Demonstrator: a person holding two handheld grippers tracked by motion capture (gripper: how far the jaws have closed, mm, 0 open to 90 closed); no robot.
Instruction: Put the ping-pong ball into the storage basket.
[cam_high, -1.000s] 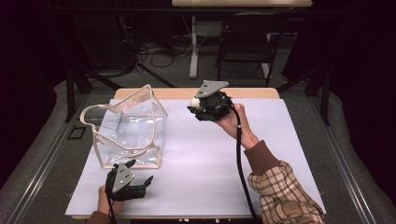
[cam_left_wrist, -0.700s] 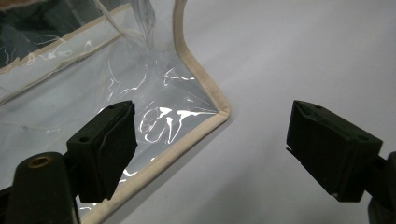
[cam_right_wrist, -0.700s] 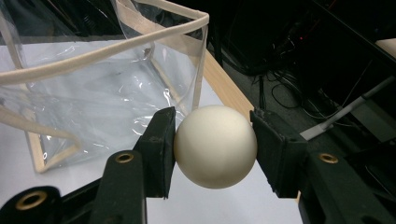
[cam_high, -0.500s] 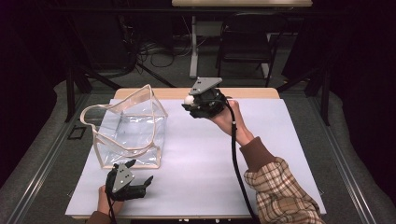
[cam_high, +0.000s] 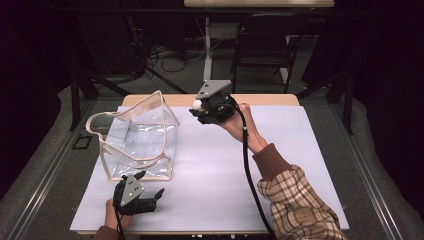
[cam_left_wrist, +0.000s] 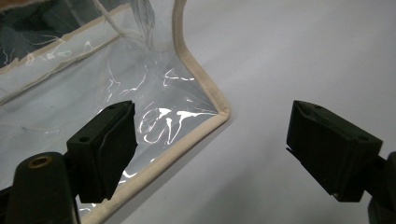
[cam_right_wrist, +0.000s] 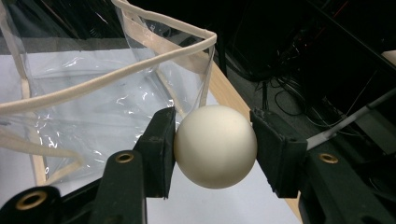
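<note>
The tabletop (cam_high: 280, 150) under its white sheet carries one big thing, the clear bag (cam_high: 137, 135) with the cream trim, standing upright with its mouth open toward the ceiling. From your right tongs (cam_high: 197, 107) that bag lies off to the side your jaws point, and lower: the nearest corner of its rim (cam_right_wrist: 205, 39) sits just ahead of the ball in the right gripper view, near but not touching. The mouth is what matters for what comes next, I judge, because the ball has to clear the trim and come over the opening before you let go; right now it is outside the rim, beside that corner.

Your right tongs are clamped on the white ball (cam_right_wrist: 215, 145), one pad pressed on each side of it, held up above the tabletop at the far edge of the sheet. The grip looks centred across the ball's widest part.

Your left tongs (cam_high: 150, 196) rest low at the near edge, jaws spread wide with nothing between them. The bag's bottom corner (cam_left_wrist: 219, 112) lies just ahead of them, between the two jaws' lines but beyond their tips, so they touch nothing. They are closer to the bag's base than your right hand is, handy if the bag needs steadying.
</note>
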